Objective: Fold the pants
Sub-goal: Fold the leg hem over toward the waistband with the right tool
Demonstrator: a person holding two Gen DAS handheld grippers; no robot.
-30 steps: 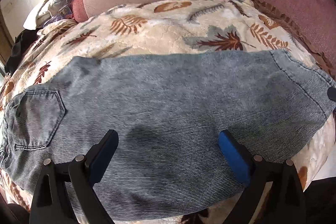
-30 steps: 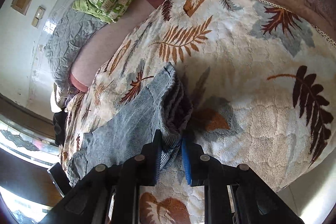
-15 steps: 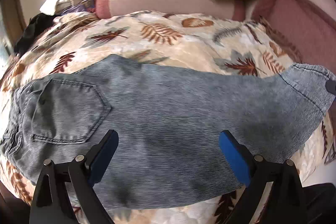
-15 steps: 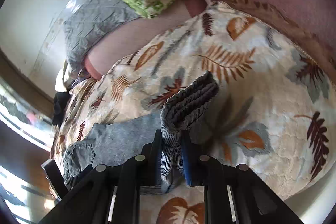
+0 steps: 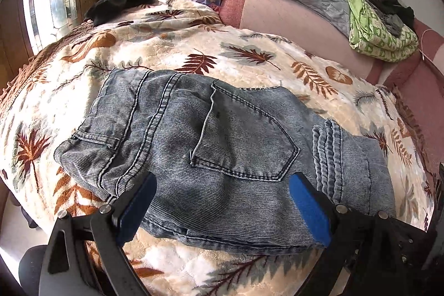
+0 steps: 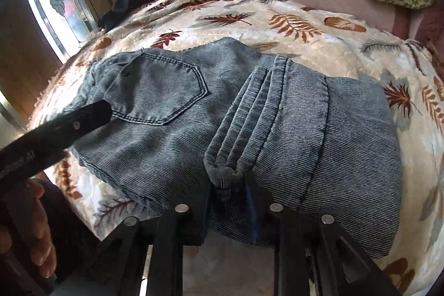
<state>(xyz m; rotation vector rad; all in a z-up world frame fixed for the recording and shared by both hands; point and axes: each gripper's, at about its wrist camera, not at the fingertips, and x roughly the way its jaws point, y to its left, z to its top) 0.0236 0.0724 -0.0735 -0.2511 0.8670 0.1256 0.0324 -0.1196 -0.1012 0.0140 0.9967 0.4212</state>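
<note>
The pants (image 5: 222, 157), grey-blue denim, lie folded across the leaf-print blanket (image 5: 172, 46), with the back pocket (image 5: 244, 140) facing up. Beside that pocket, toward the leg end, the stacked hem cuffs (image 6: 266, 118) rest on top of the lower layer.

The right gripper (image 6: 230, 212) sits at the near end of those cuffs. Its jaws are opening, and the bunched cuff end is between them; the pads look to be letting go rather than pinching. The left gripper (image 5: 222, 210) hovers on the near side of the pocket, jaws spread wide with nothing in them. In the right wrist view a hand (image 6: 33, 226) is seen gripping its handle.

The risk from here, as I judge it, lies in the release. The cuff ends are puckered at the near edge, so if the right gripper pulls away before the pads are fully clear, the fabric could drag along and undo the fold. The cuffs also lie slightly askew to the pocket, so a further fold made now would likely come out uneven. The near edge of the pants lies near the blanket's near edge, so a tug could slide them off.
</note>
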